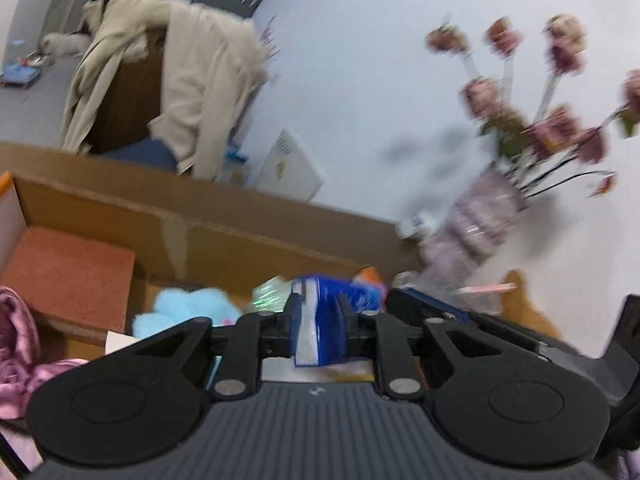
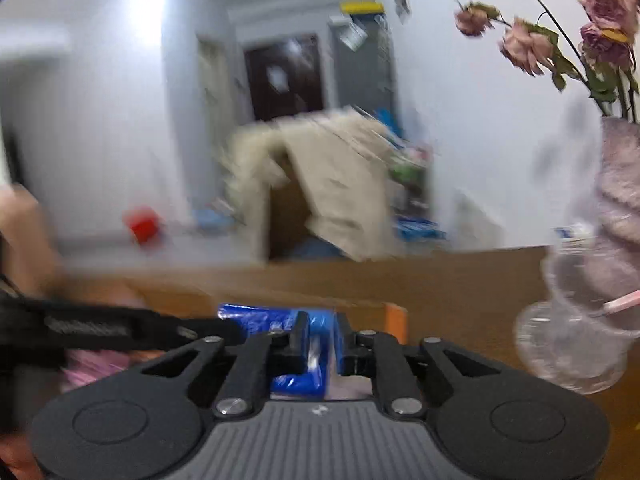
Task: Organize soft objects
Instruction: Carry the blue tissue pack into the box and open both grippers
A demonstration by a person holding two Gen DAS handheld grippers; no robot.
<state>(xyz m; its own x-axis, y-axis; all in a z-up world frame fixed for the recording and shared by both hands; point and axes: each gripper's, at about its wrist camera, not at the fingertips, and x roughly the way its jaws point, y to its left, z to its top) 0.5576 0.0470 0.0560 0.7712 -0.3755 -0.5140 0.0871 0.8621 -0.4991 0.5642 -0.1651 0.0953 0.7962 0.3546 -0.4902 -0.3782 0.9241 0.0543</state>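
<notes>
While clamped, blue pack (image 1: 324, 320) spans grippers—crosswise.

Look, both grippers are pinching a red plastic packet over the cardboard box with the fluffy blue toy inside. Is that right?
Almost. The packet is blue and white, not red; the left wrist view shows it clamped in the left gripper, and the right wrist view shows the right gripper shut on it too. The rest holds: the cardboard box lies below, with the fluffy blue toy inside.

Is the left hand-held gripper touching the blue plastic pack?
Touching. The left wrist view shows the left hand-held gripper with both fingers pressed against the sides of the blue plastic pack.
</notes>
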